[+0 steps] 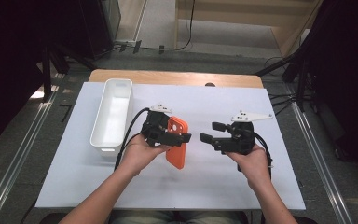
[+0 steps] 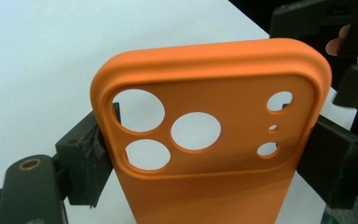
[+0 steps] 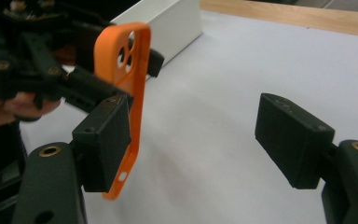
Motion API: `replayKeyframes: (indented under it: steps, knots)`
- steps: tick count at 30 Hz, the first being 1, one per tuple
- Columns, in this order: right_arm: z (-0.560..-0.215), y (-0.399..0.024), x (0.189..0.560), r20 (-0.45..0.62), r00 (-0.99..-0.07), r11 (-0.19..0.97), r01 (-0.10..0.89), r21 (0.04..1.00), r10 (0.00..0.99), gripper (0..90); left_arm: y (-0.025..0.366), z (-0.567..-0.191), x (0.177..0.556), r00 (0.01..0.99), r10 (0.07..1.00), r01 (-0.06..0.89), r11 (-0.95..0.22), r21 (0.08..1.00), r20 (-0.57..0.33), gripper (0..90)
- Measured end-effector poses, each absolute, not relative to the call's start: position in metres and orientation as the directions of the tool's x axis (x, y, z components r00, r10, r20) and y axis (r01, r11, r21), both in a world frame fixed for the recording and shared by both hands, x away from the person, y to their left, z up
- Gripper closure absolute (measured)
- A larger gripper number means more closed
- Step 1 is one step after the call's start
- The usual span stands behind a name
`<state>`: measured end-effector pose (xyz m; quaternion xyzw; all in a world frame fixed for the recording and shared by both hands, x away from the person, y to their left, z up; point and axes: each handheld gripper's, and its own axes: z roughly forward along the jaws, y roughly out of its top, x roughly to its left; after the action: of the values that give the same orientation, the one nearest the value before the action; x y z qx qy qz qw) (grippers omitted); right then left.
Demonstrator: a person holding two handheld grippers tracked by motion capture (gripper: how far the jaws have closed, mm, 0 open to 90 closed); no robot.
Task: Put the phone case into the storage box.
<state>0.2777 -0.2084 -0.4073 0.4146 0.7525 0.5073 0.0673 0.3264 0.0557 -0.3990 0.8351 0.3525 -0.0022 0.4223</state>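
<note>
Left gripper view: an orange phone case (image 2: 223,186), judged light and flexible, is clamped across its side edges by the left tongs (image 1: 168,133); the right tongs (image 1: 213,132) are held wide open, empty.

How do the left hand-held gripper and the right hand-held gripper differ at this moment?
The left hand-held gripper is shut on the orange phone case, one jaw on each long edge; the right hand-held gripper is open and holds nothing. The left one lifts the case off the white sheet; the right one's jaws stand beside the case. Both are black, each held by one hand above the sheet.
</note>
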Motion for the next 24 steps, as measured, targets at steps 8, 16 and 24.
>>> replayKeyframes:
  steps: [8, 16, 24]
  knots:
    - [-0.414, -0.215, 0.263, 0.313, -0.692, 0.184, 0.544, 0.819, 0.651, 25.0, 0.055, -0.398, 0.327, 0.767, 0.562, 0.584, -0.414, 0.698, -0.308, 14.7]
    - [-0.421, -0.222, 0.252, 0.293, -0.718, 0.213, 0.524, 0.825, 0.632, 23.2, 0.057, -0.397, 0.327, 0.776, 0.551, 0.580, -0.430, 0.692, -0.308, 14.7]
    - [-0.430, -0.233, 0.243, 0.288, -0.720, 0.234, 0.531, 0.815, 0.632, 23.2, 0.059, -0.395, 0.328, 0.793, 0.521, 0.570, -0.451, 0.687, -0.316, 14.7]
